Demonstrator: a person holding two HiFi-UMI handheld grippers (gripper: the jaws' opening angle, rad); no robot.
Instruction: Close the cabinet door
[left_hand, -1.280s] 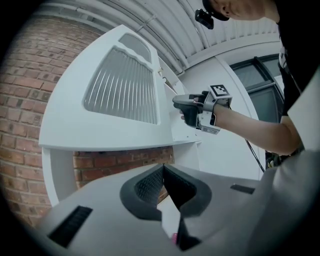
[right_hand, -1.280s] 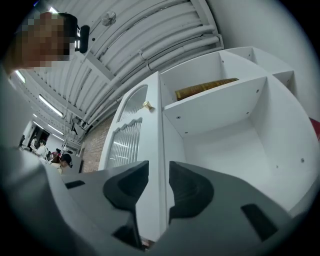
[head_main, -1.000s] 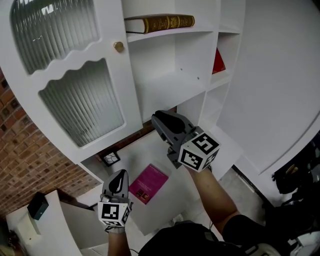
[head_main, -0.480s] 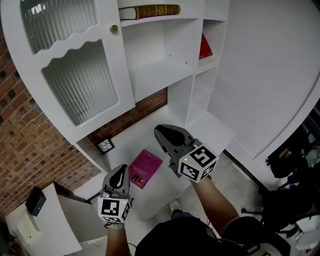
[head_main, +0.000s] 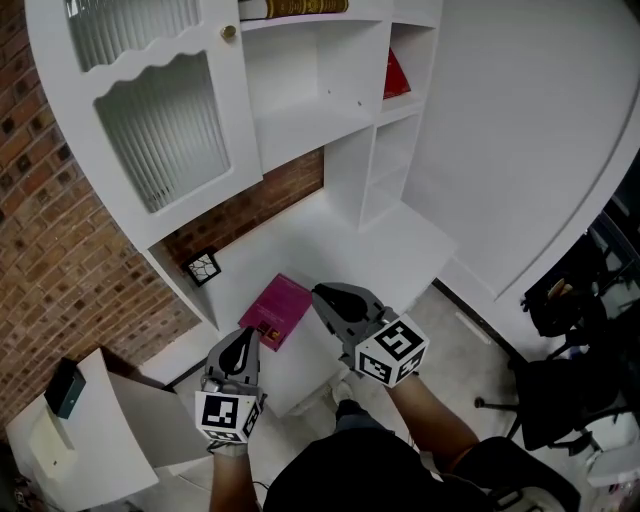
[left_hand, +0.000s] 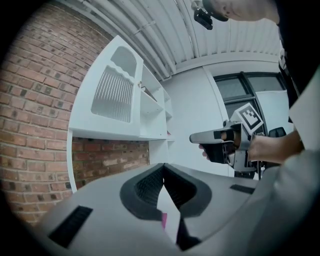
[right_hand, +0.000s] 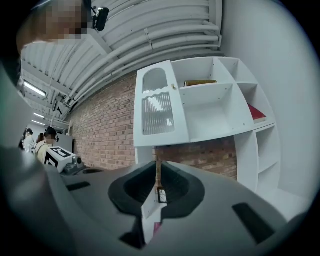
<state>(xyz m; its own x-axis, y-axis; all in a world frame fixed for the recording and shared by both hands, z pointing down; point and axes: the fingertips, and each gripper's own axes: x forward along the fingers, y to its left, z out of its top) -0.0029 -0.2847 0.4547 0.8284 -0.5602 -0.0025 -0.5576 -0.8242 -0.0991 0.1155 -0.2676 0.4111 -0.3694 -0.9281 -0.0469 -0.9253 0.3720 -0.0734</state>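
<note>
The white cabinet door (head_main: 160, 110) has ribbed glass panels and a small brass knob (head_main: 229, 32). It lies flat against the left part of the cabinet (right_hand: 155, 107). Both grippers hang low over the white desk (head_main: 390, 250), well away from the door. My left gripper (head_main: 243, 340) is shut and empty, its tips meeting in the left gripper view (left_hand: 162, 165). My right gripper (head_main: 322, 292) is shut too, with nothing between its fingers (right_hand: 157, 162).
Open shelves right of the door hold a brown book (head_main: 290, 8) and a red book (head_main: 396, 75). A magenta book (head_main: 275, 310) and a small framed object (head_main: 202, 266) lie on the desk. A brick wall (head_main: 60, 260) stands to the left, a black chair (head_main: 560, 400) to the right.
Both grippers have drawn back from the cabinet and sunk toward the desk's front edge, the right one further. The door looks the same.
</note>
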